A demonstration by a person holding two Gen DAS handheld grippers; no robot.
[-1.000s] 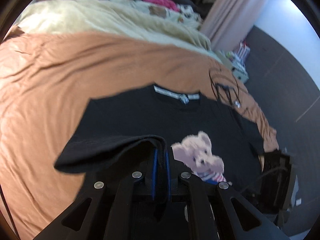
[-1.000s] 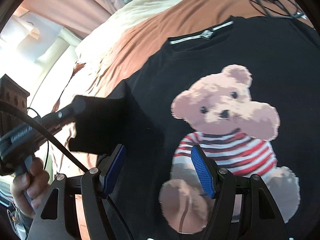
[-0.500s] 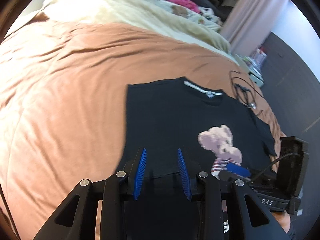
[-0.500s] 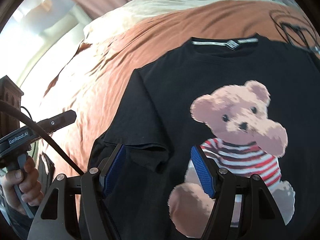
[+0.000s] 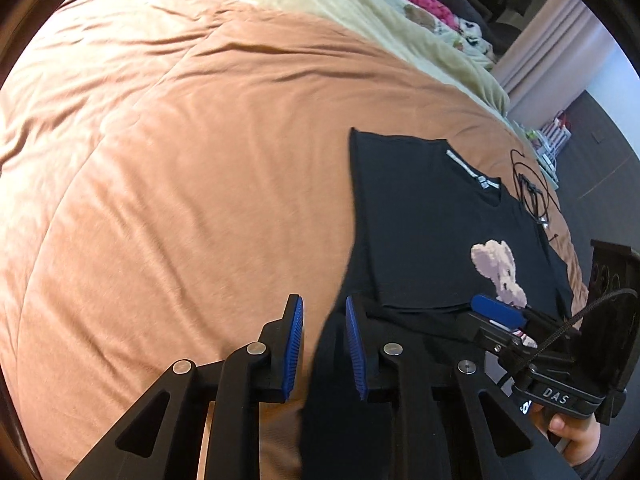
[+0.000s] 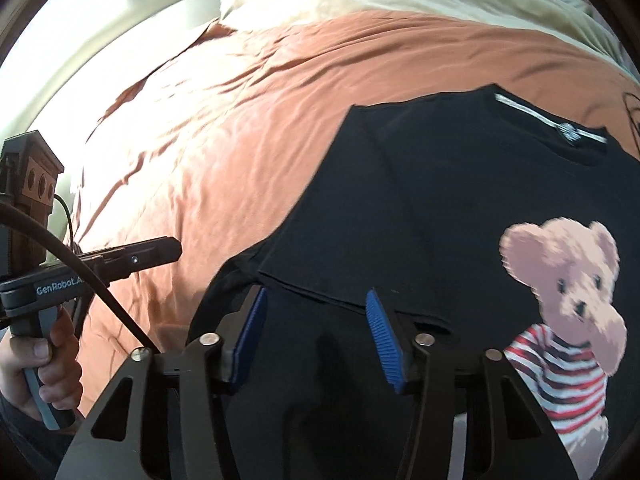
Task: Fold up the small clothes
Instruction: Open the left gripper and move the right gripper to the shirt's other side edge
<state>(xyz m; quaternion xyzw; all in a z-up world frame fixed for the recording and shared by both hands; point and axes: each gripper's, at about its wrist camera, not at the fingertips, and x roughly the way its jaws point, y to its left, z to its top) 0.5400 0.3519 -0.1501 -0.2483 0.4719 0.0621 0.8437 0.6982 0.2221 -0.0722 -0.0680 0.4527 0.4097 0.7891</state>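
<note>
A black T-shirt (image 5: 420, 220) with a teddy bear print (image 6: 560, 280) lies flat on the bed, its left sleeve folded in over the body. My left gripper (image 5: 324, 344) hovers at the shirt's lower left edge. Its jaws are closing with the cloth's edge between the blue pads (image 5: 294, 348), which do not press on it. In the right wrist view the left gripper (image 6: 168, 248) shows side-on over the bedspread. My right gripper (image 6: 316, 328) is low over the folded sleeve's hem (image 6: 352, 300), jaws closing and not gripping the cloth; the left wrist view shows the right gripper (image 5: 492, 314) beside the bear.
A brown bedspread (image 5: 180, 160) covers the bed, with a cream blanket (image 5: 360, 12) and a pile of clothes and toys (image 5: 420, 0) at its far end. A coiled black cable (image 5: 532, 192) lies beyond the shirt's collar. Dark floor (image 5: 600, 184) runs along the right.
The left gripper let go of the sleeve, which now lies folded over the shirt, and moved to the shirt's lower left edge. The right gripper shifted left to the sleeve hem and narrowed.
</note>
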